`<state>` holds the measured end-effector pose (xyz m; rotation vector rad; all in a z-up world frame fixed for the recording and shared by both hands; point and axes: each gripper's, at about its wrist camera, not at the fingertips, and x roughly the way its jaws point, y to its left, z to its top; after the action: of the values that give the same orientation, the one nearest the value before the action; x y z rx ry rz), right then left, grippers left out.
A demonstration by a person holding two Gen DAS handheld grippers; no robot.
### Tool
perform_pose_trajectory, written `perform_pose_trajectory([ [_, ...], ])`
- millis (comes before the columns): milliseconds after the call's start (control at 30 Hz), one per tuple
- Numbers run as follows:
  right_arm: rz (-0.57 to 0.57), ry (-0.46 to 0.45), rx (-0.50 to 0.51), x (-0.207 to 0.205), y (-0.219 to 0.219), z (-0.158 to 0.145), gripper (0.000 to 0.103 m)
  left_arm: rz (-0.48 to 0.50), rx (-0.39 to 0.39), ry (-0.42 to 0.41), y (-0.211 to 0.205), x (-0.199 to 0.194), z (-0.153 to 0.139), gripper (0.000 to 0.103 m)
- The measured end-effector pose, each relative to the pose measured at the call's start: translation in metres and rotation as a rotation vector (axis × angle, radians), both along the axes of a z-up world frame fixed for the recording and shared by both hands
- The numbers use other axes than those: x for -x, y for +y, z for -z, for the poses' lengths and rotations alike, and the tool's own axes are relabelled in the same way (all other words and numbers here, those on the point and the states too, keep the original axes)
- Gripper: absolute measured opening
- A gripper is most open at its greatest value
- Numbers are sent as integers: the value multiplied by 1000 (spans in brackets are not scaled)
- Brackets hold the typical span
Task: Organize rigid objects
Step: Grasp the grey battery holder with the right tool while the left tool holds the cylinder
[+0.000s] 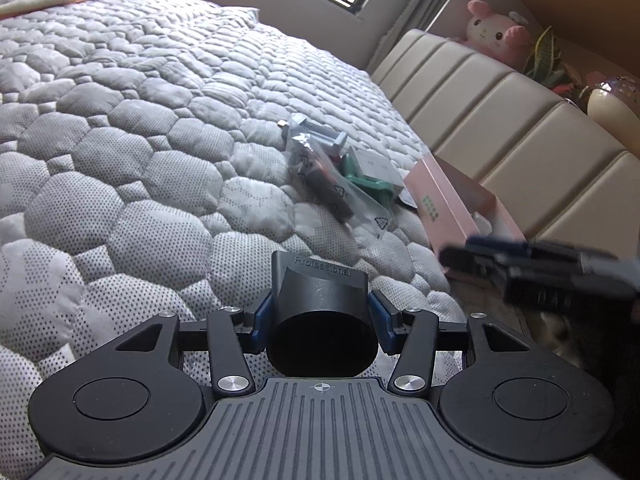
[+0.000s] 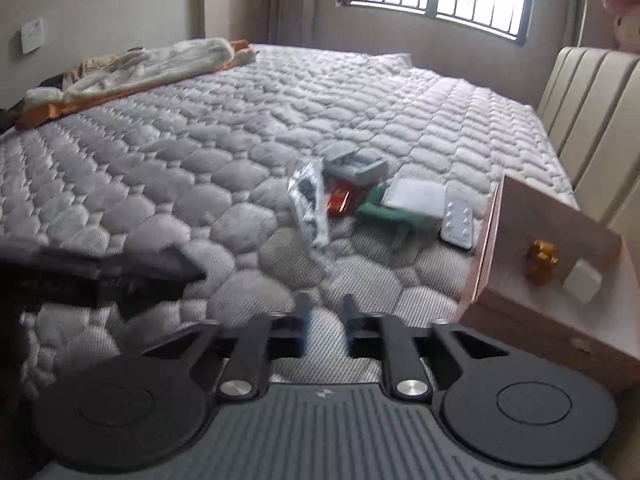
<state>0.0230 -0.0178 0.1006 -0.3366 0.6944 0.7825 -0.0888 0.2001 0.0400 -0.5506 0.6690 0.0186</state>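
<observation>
The black nozzle (image 1: 320, 312), marked "Professional", was held crosswise in the left gripper (image 1: 320, 320), blue pads (image 1: 262, 322) pressed against both its sides, wide mouth toward the camera, just above the quilted mattress (image 1: 120, 160). The right gripper (image 2: 325, 320) was seen w/ jaws parted by a narrow gap and nothing between them; it hung low over the mattress, blurred.

Step in hand, as judged: the nozzle was to be carried to the pink box (image 2: 552, 264) at the right, beside the headboard (image 1: 500, 120). To do it well, the nozzle should be kept level and squeezed firmly, since the smooth rounded plastic could slip or rotate betw. the pads. It should be brought over the box rim and lowered inside before release, not dropped from height. The right gripper should be kept out of the path, or used to steady the box wall, as a light cardboard box could probably slide on soft bedding.

Containers: the pink box lay open-topped; inside were seen a small gold figure (image 2: 541, 260) and a white cube (image 2: 584, 282), near each other, w/ free floor around them.

Left on the mattress near the box: a clear plastic bag (image 2: 312, 208) w/ dark parts, a grey bracket (image 2: 356, 164), a red item (image 2: 339, 200), a green piece (image 2: 392, 216), a white flat box (image 2: 416, 196), a pill blister (image 2: 458, 224). These were loosely heaped, some touching; exact overlaps could not be told.
</observation>
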Motion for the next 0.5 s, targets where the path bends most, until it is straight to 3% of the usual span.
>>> perform_pose_trajectory([
  [33,10,-6,-22,-6,3,-2,60,0,2,1,0,0,0,54],
  [67,18,-14,-46,-12,8,-5,66,-2,4,2,1,1,1,54],
  [267,-20,-47,-56,-47,74,2,64,-10,24,0,10,5,2,54],
  [300,-21,-54,-39,-53,87,8,63,-10,25,-2,12,6,2,54],
  [367,-9,-64,7,-66,111,22,49,-8,26,-3,17,8,2,54],
  [500,-7,-82,30,-108,142,21,48,-15,31,-18,30,11,2,54],
])
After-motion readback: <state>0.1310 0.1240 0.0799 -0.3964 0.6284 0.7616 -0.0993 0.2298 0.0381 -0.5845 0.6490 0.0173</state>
